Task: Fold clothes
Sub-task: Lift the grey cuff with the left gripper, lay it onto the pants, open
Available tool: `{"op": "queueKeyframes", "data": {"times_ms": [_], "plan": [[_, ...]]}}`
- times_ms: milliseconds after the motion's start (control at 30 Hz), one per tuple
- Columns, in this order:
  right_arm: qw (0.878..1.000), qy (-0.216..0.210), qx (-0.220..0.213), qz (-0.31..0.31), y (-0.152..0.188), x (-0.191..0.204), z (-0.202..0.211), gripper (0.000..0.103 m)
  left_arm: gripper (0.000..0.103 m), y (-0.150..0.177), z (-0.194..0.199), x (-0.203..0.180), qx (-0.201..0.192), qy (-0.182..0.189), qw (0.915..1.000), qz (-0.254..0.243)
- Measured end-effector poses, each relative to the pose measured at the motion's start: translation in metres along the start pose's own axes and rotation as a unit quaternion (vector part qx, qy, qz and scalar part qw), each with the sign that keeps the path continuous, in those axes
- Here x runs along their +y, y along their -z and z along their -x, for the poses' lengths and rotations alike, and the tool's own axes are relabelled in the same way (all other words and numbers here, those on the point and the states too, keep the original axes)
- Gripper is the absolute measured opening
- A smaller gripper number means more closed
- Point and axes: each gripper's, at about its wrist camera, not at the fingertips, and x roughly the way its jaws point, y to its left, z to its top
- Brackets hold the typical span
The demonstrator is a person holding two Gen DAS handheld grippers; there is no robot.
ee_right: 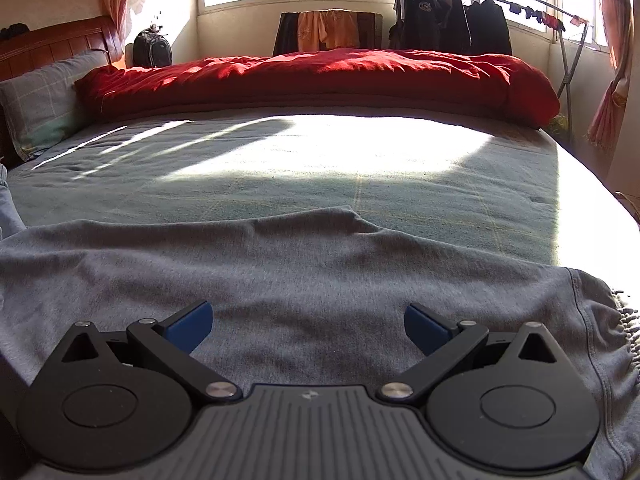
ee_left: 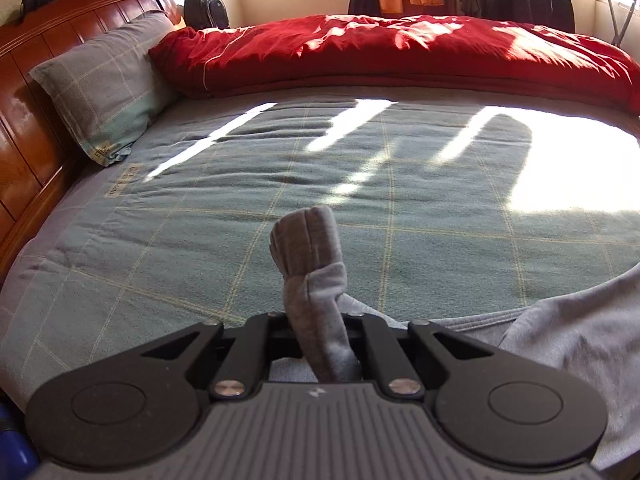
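Now the grey garment (ee_right: 304, 276) lies crosswise under the spread right gripper (ee_right: 308, 326); the left gripper (ee_left: 320, 344) pinches its upright fold.

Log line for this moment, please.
left gripper: jaws shut on grey garment | right gripper: jaws open above garment | garment spread on bed

matt grey knit garment (ee_right: 304, 272), glossy wooden headboard (ee_left: 24, 120).
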Motion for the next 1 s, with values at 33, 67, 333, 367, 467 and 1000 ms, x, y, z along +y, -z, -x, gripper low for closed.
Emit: {"op": "queueKeyframes", "data": {"times_ms": [33, 67, 333, 367, 467, 1000], "plan": [[1.000, 0.000, -0.001, 0.004, -0.001, 0.003, 0.001, 0.103, 0.005, 0.004, 0.002, 0.006, -0.003, -0.001, 1.0000, 0.004], [1.000, 0.000, -0.001, 0.008, -0.002, 0.007, 0.002, 0.103, 0.005, 0.008, 0.004, 0.011, -0.009, 0.000, 0.9999, 0.010], [0.999, 0.001, -0.002, 0.036, -0.008, 0.031, 0.004, 0.103, 0.005, 0.017, 0.017, 0.035, -0.054, 0.029, 0.9978, 0.026], [0.999, 0.000, -0.003, 0.038, -0.009, 0.034, 0.004, 0.103, 0.005, 0.018, 0.020, 0.036, -0.069, 0.037, 0.9966, 0.026], [0.999, 0.001, 0.000, 0.052, -0.009, 0.043, 0.003, 0.103, 0.006, 0.027, 0.019, 0.039, -0.111, 0.055, 0.9922, 0.013], [0.995, 0.012, 0.020, 0.098, -0.015, 0.073, -0.009, 0.103, 0.016, 0.106, -0.058, 0.090, -0.015, 0.100, 0.9880, 0.117]]}}
